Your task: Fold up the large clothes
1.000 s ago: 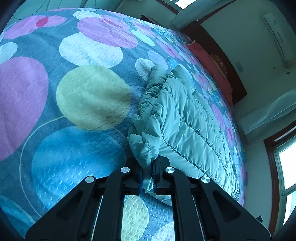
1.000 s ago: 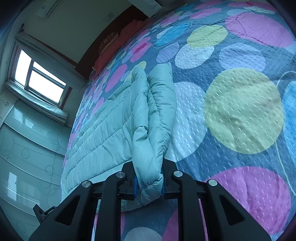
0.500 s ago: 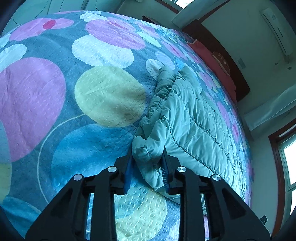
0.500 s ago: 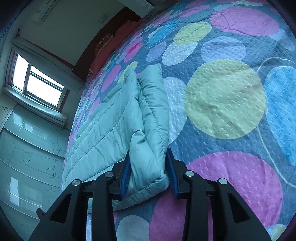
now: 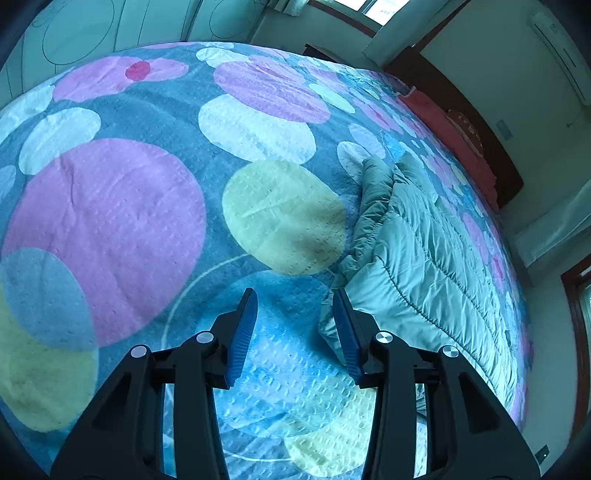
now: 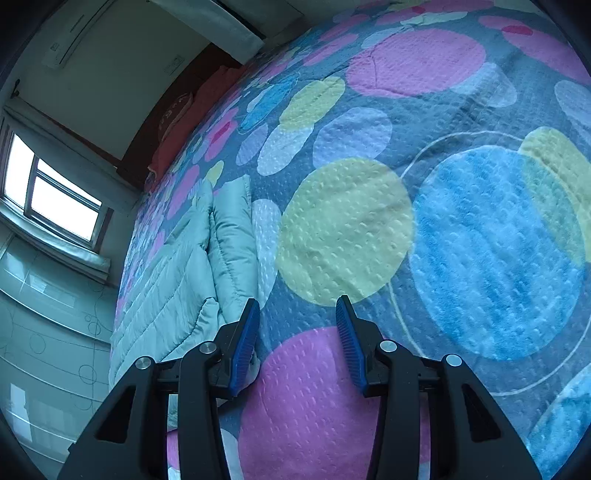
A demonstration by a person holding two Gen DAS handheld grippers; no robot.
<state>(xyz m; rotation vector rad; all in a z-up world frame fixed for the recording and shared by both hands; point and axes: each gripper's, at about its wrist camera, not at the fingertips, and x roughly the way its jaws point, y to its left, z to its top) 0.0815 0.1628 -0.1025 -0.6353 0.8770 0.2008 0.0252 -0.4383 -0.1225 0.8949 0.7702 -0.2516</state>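
Both grippers [image 5: 295, 295] [image 6: 297, 302] gape; jacket [image 5: 424, 258] partly cropped

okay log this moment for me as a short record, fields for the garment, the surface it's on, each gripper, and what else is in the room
garment: teal quilted jacket, folded lengthwise, lying flat
surface: bedspread with coloured circles
left gripper: open, empty, jacket edge beside its right finger
right gripper: open, empty, jacket to its left
room: window, wall air conditioner, red pillow at bed head
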